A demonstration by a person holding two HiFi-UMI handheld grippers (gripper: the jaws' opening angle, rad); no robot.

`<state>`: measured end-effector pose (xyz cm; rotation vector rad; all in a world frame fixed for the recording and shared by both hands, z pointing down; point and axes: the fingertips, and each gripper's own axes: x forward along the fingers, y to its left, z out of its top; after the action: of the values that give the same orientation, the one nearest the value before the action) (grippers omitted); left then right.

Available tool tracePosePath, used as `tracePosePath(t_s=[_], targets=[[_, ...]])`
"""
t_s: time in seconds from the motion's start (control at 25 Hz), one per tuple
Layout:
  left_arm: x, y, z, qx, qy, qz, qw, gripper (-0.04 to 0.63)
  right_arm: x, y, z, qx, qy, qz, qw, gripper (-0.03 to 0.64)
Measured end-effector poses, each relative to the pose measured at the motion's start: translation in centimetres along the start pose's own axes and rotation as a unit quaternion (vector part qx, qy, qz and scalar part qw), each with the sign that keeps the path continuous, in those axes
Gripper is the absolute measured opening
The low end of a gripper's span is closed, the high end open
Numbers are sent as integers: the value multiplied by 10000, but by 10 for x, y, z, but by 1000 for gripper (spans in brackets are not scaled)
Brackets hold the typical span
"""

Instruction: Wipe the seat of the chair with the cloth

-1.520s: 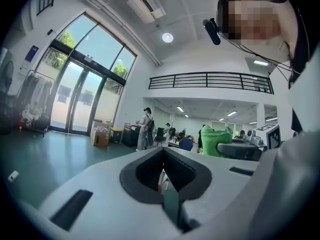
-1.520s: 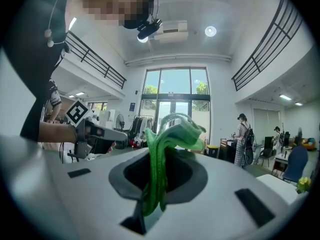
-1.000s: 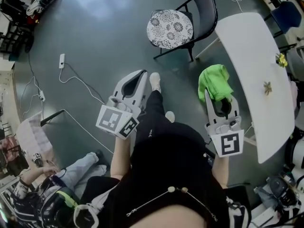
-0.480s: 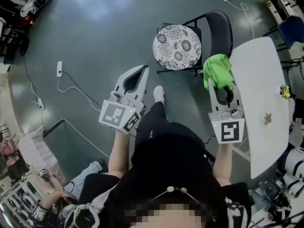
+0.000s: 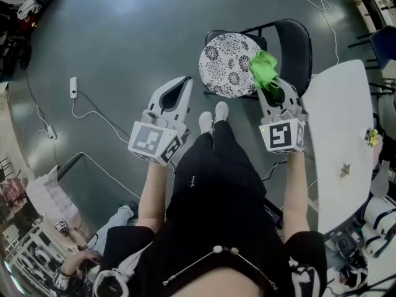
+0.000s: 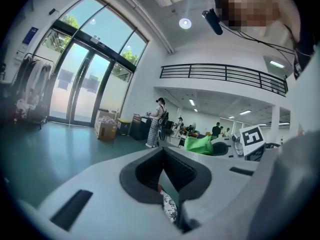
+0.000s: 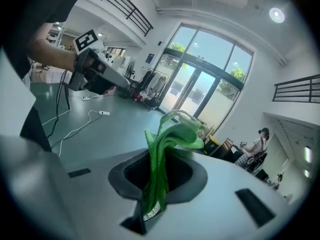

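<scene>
A black folding chair [image 5: 297, 42] carries a round black-and-white patterned cushion [image 5: 228, 64] as its seat. My right gripper [image 5: 270, 84] is shut on a green cloth [image 5: 263, 68], which hangs over the cushion's right edge. In the right gripper view the cloth [image 7: 167, 149] stands bunched out of the shut jaws. My left gripper [image 5: 180, 86] is shut with nothing in it, left of the cushion over the floor. Through the left gripper [image 6: 163, 154], a sliver of cushion [image 6: 170, 207] shows, with the cloth [image 6: 200, 145] off to the right.
A white table [image 5: 343, 129] stands right of the chair, close to my right arm. A power strip [image 5: 73, 86] and its cables [image 5: 99, 107] lie on the green floor at left. My white shoes [image 5: 213, 115] are just before the chair. Other people sit at lower left.
I have closed in on the chair. The right gripper carried the cloth left from the table's edge to above the cushion's right side. The left gripper stayed shut.
</scene>
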<state>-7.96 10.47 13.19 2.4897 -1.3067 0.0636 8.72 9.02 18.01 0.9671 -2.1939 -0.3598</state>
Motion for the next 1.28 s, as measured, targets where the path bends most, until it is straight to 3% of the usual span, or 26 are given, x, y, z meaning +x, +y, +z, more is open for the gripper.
tracePosePath(t_s=[0.2,0.36,0.6,0.84,1.28], targets=[[24,7,15,-172,-374,-90,9991,5,67,-14,-44,-314,224,446,9983,57],[40,21,7,-69,-386,121,9992,5,119,-18,-70,-798,331,813,9929,57],[67,37,-40,-246,24,99,9996,5,196,-5,-107,-1221,586,1211,9834,57],[106,54,-94,-533,152,-626,9965,5,273,21,-166,-1603,1133,1481,9693,57],[157,107,-186,-536,518,-822,9938,5,386,52,-270,-1393,1862,1303,9638,57]])
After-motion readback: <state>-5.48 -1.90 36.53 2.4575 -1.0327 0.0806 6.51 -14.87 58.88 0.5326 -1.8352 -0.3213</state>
